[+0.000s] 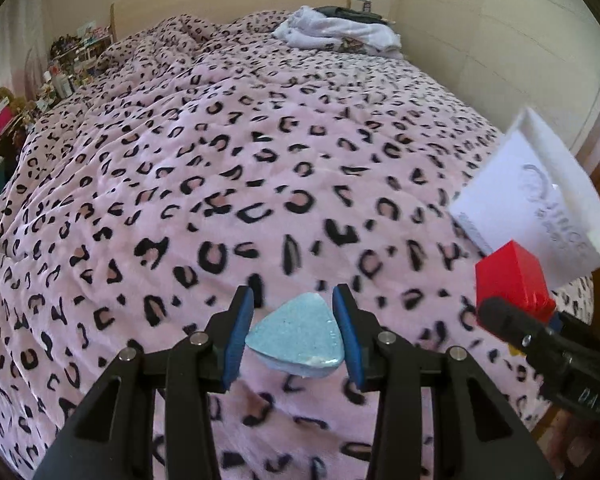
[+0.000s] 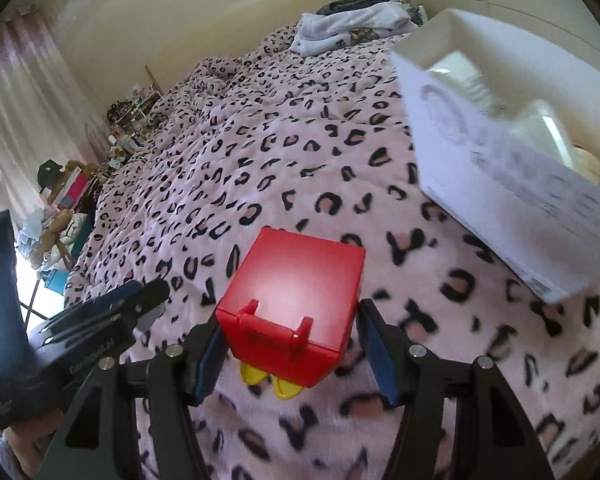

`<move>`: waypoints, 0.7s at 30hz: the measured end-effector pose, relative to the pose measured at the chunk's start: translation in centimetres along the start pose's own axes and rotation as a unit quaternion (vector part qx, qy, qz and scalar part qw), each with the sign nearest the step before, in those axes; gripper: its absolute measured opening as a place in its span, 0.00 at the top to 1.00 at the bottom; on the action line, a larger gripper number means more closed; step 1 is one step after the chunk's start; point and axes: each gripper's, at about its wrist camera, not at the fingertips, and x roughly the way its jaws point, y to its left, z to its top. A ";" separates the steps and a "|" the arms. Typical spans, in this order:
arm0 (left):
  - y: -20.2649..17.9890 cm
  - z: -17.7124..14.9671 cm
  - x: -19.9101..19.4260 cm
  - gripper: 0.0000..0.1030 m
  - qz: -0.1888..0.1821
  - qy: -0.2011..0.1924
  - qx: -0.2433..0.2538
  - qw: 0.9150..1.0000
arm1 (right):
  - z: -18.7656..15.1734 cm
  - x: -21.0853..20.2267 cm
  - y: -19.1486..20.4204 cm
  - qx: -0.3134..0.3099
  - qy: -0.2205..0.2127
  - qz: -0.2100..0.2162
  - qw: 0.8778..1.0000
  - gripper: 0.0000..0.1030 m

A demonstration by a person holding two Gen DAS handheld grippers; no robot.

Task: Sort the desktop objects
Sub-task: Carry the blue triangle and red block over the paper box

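Nearest to us in the left wrist view, our left gripper [image 1: 294,330] is clenched on a pale blue triangular object [image 1: 298,334], its blue pads pressing the two slanted sides while the rounded tip points away from us over the bed. In the right wrist view, our right gripper [image 2: 294,344] holds a red box [image 2: 296,312] between its pads, lifted clear of the cover; the box has two small red tabs on its near face and a pair of yellow pieces [image 2: 270,380] sticking out from beneath it. Each gripper shows in the other's camera: the right one with the red box sits at the right edge of the left view, and the dark body of the left one sits at the lower left of the right view, so the two are carried side by side. Below and beyond both spreads a pink bedspread [image 1: 220,160] with black leopard spots, covering the whole bed. Just past the red box, to the right, a white open box [image 2: 500,160] with grey lettering rests on the bedspread, near the bed's edge; something pale lies inside it, though we cannot tell what. Farther off, at the head of the bed, lies a heap of white folded cloth [image 1: 336,32] with darker items behind it. Along the far left side, cluttered shelves [image 2: 132,112] stand by a pink curtain [image 2: 28,92].
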 end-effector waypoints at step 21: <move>-10.8 1.1 -4.4 0.59 -0.050 -0.024 0.060 0.997 | 0.4 -10.3 -4.6 0.017 -0.072 -0.022 0.997 0.39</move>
